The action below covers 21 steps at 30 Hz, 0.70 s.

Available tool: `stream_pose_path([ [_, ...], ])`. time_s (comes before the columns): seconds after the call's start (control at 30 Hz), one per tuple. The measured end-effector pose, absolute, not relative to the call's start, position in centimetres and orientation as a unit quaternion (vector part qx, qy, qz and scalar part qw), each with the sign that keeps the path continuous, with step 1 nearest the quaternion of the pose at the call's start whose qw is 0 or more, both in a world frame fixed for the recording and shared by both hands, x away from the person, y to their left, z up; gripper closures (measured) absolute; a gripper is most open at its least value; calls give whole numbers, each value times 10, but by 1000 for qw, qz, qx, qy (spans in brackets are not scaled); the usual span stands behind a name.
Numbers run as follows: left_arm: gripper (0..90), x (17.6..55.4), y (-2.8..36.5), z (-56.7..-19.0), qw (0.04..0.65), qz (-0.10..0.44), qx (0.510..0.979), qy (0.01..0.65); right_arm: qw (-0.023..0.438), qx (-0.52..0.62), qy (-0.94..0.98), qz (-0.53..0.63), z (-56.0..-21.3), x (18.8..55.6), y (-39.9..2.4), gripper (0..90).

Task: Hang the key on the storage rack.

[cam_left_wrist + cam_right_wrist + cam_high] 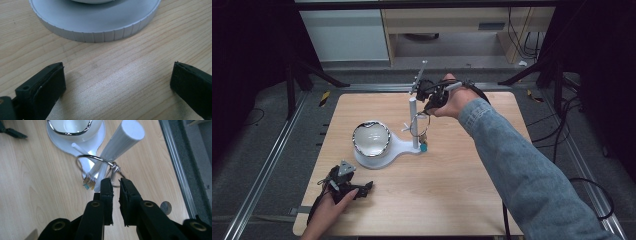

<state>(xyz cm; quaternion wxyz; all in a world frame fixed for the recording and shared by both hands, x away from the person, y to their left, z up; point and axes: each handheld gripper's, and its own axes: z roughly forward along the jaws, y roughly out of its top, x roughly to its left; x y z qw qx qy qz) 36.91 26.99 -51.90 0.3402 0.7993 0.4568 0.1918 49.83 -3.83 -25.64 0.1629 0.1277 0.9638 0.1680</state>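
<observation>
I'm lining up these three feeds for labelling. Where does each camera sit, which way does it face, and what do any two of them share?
High view: above the person's side, looking forward and down at the table; both forearms, left gripper, right gripper.
Left gripper view: low over the wood, facing the white stand; its open jaws.
Right gripper view: above, looking down the post at a silver bracelet; its nearly closed jaws.
Shared: all show the stand.

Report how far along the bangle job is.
Done: the silver bangle hangs on the white stand. In hand: the right gripper has its jaws nearly closed at the bangle's loop; whether they grip it is unclear. Left: lifting it off or letting go, I can't tell which. The left gripper waits open on the table.
</observation>
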Motion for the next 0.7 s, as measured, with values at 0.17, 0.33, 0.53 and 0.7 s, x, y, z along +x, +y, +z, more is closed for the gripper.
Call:
stream_pose_path([
  [0.17, 0, 369, 270, -519, 340, 192, 799, 457, 166, 138, 963, 163, -255, 500, -45, 793],
  [0.33, 0, 369, 270, -519, 340, 192, 799, 457, 170, 150, 960, 167, -257, 501, -54, 738],
  [0.53, 0, 369, 270, -519, 340, 192, 800, 457, 172, 165, 958, 161, -262, 502, -65, 629],
  [0.7, 0, 369, 270, -519, 340, 192, 799, 457, 177, 176, 955, 161, -266, 503, -72, 465],
])
